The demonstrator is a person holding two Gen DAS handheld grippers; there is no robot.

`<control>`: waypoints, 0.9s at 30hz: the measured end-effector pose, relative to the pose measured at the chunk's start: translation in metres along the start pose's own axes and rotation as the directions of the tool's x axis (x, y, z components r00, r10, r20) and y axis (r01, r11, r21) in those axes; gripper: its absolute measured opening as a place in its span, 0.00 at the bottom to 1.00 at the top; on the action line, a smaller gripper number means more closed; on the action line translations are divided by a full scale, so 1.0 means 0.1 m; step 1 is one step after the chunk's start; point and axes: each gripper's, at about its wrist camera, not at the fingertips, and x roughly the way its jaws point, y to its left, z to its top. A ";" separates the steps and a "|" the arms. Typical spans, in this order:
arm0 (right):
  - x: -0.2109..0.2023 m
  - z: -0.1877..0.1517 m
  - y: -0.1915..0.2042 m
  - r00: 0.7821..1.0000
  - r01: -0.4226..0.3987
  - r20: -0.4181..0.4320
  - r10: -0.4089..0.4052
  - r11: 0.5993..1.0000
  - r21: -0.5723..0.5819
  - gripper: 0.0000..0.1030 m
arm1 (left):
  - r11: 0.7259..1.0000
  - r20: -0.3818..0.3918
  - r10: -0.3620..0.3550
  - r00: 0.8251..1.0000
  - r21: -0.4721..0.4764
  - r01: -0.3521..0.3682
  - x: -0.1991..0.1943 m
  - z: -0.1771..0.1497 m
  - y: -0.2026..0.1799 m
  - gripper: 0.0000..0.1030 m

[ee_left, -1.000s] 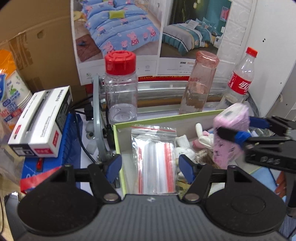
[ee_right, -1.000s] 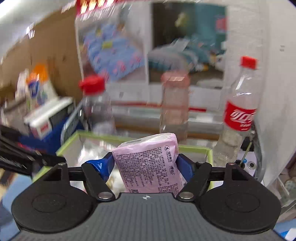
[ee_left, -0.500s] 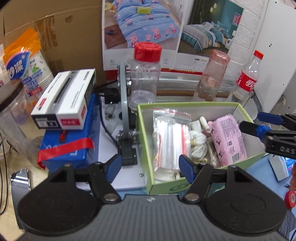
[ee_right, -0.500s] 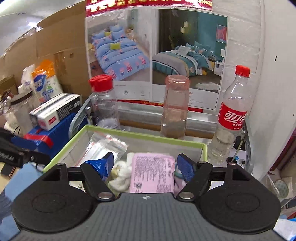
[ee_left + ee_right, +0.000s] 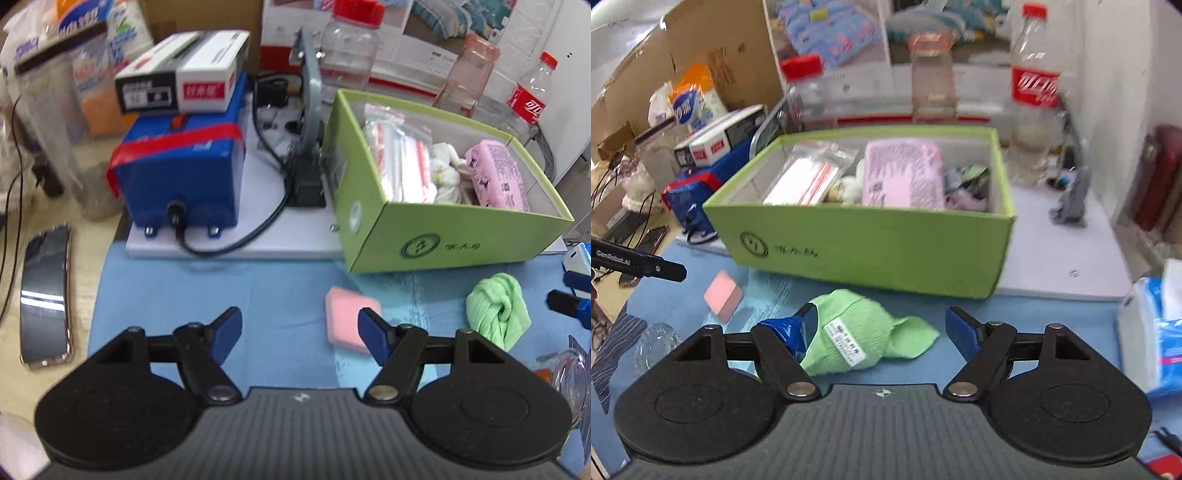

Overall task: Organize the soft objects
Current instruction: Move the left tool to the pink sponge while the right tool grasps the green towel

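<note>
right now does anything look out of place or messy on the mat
Two soft things lie loose on the blue mat in front of the green box: a crumpled green cloth and a pink sponge. Both grippers, left and right, are open and empty. Nothing looks spilled or damaged.

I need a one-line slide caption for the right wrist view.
Open right gripper over a crumpled green cloth on the blue mat, before the green cardboard box.
</note>
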 end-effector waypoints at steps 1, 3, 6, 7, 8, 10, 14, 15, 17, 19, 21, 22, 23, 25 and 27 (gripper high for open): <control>0.07 0.02 0.04 1.000 -0.016 -0.014 0.016 1.000 -0.001 0.61 | 1.000 -0.005 0.000 1.000 -0.009 -0.001 -0.01 -0.02 0.03 0.68; 0.20 0.09 0.13 0.998 -0.034 -0.044 0.034 0.999 -0.015 0.61 | 1.000 -0.005 0.007 1.000 -0.014 -0.007 -0.03 -0.04 0.06 0.68; 0.38 0.22 0.30 0.995 -0.035 -0.097 0.027 0.996 -0.079 0.61 | 1.000 0.006 0.012 1.000 -0.020 -0.012 -0.10 -0.07 0.11 0.68; 0.43 0.25 0.35 0.993 -0.037 -0.119 0.025 0.995 -0.098 0.61 | 1.000 0.007 0.011 1.000 -0.023 -0.011 -0.10 -0.07 0.12 0.68; 0.50 0.29 0.38 0.988 -0.044 -0.152 0.026 0.992 -0.115 0.61 | 1.000 0.006 0.011 1.000 -0.027 -0.011 -0.10 -0.07 0.13 0.68; 0.61 0.31 0.39 0.977 -0.050 -0.210 0.022 0.990 -0.133 0.61 | 0.999 0.004 0.013 1.000 -0.031 -0.012 -0.08 -0.06 0.14 0.68; 0.78 0.26 0.35 0.963 -0.013 -0.269 -0.033 0.985 -0.169 0.62 | 1.000 0.003 0.007 1.000 -0.021 -0.007 -0.03 -0.05 0.08 0.68; 0.79 0.24 0.31 0.962 -0.018 -0.270 -0.026 0.987 -0.159 0.62 | 1.000 0.004 0.006 1.000 -0.016 -0.006 -0.02 -0.05 0.06 0.68; 0.78 0.21 0.19 0.963 -0.039 -0.268 0.010 0.994 -0.103 0.63 | 1.000 0.005 0.002 1.000 0.000 -0.002 -0.01 -0.04 0.02 0.68; 0.74 0.18 0.07 0.967 -0.033 -0.253 0.016 0.997 -0.063 0.63 | 1.000 0.003 0.003 1.000 0.013 -0.003 0.00 -0.04 -0.01 0.68; 0.68 0.14 -0.03 0.971 -0.012 -0.240 0.001 0.999 -0.044 0.64 | 1.000 0.007 0.012 1.000 0.024 -0.012 0.01 -0.04 -0.04 0.68; 0.64 0.12 -0.08 0.973 0.005 -0.232 -0.015 0.999 -0.043 0.64 | 0.999 0.010 0.018 1.000 0.030 -0.019 0.01 -0.04 -0.06 0.68; 0.60 0.11 -0.14 0.974 0.020 -0.225 -0.028 0.999 -0.042 0.64 | 0.999 0.012 0.024 1.000 0.034 -0.024 0.00 -0.04 -0.07 0.68; 0.52 0.06 -0.26 0.975 0.049 -0.216 -0.055 0.998 -0.031 0.65 | 0.999 0.011 0.026 1.000 0.044 -0.027 0.00 -0.05 -0.10 0.68; 0.45 0.02 -0.37 0.975 0.071 -0.208 -0.073 0.997 -0.018 0.66 | 0.998 0.009 0.024 1.000 0.051 -0.024 0.00 -0.06 -0.12 0.68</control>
